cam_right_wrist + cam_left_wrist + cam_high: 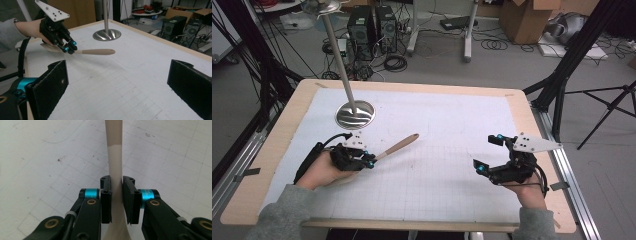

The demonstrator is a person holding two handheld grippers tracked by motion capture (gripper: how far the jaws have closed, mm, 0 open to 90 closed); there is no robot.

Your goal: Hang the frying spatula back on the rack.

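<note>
So my left hand-held gripper (371,161) is clamped on the spoon (398,146), pads pinching the thin neck just above the bowl, handle sticking out toward 2 o'clock over the table (452,130). It sits around 8 o'clock from the table's middle, with the metal stand base (355,114) up at 12 from it. Looks like a light, stiff, smooth wooden spoon, so I'd guess it could swivel in a neck grip; mid-handle seems safer. Right hand-held gripper (491,152) is spread wide, holding nothing.
</note>
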